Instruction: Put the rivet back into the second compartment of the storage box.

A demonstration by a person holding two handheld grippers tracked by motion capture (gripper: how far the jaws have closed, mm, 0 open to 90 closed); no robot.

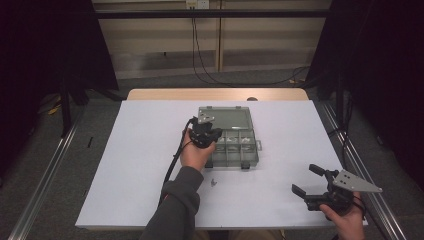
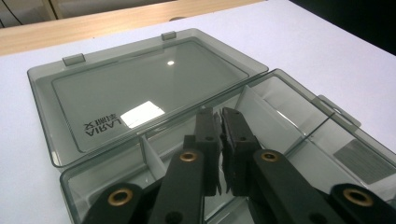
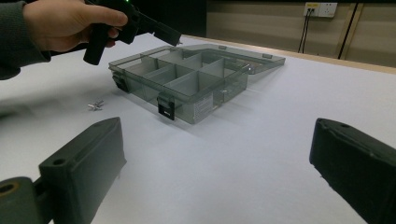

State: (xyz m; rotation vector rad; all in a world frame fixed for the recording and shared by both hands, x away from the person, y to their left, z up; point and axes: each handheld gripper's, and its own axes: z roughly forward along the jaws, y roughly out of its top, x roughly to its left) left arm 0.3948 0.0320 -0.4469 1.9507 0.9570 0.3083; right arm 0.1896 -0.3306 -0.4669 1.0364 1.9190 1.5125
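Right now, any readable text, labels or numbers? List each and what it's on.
"AIRAJ" plus two characters too blurred to read: printed on the open lid of the box, seen mirrored through the clear plastic in the left gripper view.
White label on the box front: too small to read.
Grey sticker in the left gripper view: no legible text.

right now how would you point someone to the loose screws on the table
Start at the white table and find the clear compartment box with its lid open. The screws lie just in front of its near left corner, a tiny metal cluster, loose on the bare surface.
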